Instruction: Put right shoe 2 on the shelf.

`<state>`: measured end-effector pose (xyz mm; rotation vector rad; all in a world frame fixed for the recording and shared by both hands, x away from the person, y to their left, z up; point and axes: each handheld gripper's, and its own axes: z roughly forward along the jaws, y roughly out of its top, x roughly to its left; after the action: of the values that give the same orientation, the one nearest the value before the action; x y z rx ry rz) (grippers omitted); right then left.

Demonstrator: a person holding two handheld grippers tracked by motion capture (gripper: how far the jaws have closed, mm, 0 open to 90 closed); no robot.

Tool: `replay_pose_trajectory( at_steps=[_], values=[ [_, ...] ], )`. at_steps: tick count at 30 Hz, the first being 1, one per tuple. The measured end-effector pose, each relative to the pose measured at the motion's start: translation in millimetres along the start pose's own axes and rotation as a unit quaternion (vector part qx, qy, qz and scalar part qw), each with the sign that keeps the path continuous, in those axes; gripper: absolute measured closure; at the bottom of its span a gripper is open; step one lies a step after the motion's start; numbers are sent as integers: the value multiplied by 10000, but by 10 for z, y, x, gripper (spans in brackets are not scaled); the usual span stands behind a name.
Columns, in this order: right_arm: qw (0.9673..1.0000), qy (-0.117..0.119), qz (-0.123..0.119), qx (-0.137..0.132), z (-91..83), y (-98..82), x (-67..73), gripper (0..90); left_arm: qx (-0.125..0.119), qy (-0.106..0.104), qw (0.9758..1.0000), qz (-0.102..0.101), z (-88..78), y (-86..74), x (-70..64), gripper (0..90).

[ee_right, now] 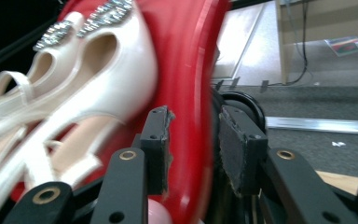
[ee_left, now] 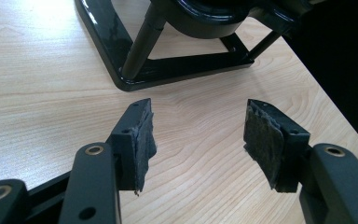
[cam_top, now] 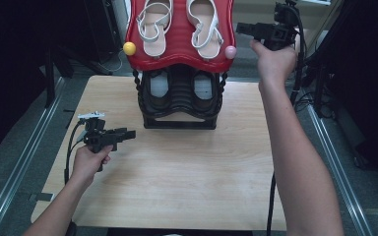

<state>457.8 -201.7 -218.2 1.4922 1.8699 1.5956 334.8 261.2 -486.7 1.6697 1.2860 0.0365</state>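
The table (cam_top: 187, 167), pale wood grain, stands on grey carpet with metal rails along both sides; the room beyond is dark, with cables and furniture at the far right.

At the table's back edge stands a two-tier shoe rack (cam_top: 179, 105): a black lower tier holding dark shoes, and a red top tray (cam_top: 179, 46) tilted towards the person, with a yellow knob (cam_top: 129, 48) and a pink knob (cam_top: 230, 51) at its front corners. Two white strappy sandals (cam_top: 204, 27) lie side by side on the tray.

The right gripper (cam_top: 243, 28) is raised at the tray's right edge. In the right gripper view its fingers (ee_right: 158, 149) straddle the red rim, released and not visibly pressing; the near sandal (ee_right: 88, 88) sits just beyond them.

The left gripper (cam_top: 128, 133) hovers low over the table, left of the rack's base, fingers (ee_left: 142, 140) spread wide with nothing between them.

Risks, as I judge them: the tray slopes, so a tug on its rim could slide the sandals off the front. If the fingers clamp the rim rather than a sandal, the tall rack may rock or tip, since the left gripper is not steadying the base. A shallow bite on the glossy plastic could also slip.
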Motion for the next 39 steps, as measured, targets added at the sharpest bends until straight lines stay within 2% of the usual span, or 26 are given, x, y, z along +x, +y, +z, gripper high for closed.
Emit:
replay_pose_trajectory(
  at_steps=[3,6,12,19,29,39],
  values=[
    [10000,-76,-22,4,-17,-71,-87,642,-5,6,10000,30,-3,2,4,428],
    [9997,-186,-145,20,-23,-184,-186,646,-28,34,10000,51,-7,2,0,428],
    [9998,-192,-17,85,-31,-440,-404,649,-59,58,10000,50,-1,1,0,428],
    [9997,-206,-59,150,-27,-686,-544,638,-43,57,9999,89,-4,-1,1,429],
    [9996,-90,46,264,-2,-1070,-645,625,-38,74,9999,91,-9,-3,10,429],
    [9991,-35,-6,411,5,-1444,-722,612,-10,73,9999,90,-9,-7,10,429]
  ],
)
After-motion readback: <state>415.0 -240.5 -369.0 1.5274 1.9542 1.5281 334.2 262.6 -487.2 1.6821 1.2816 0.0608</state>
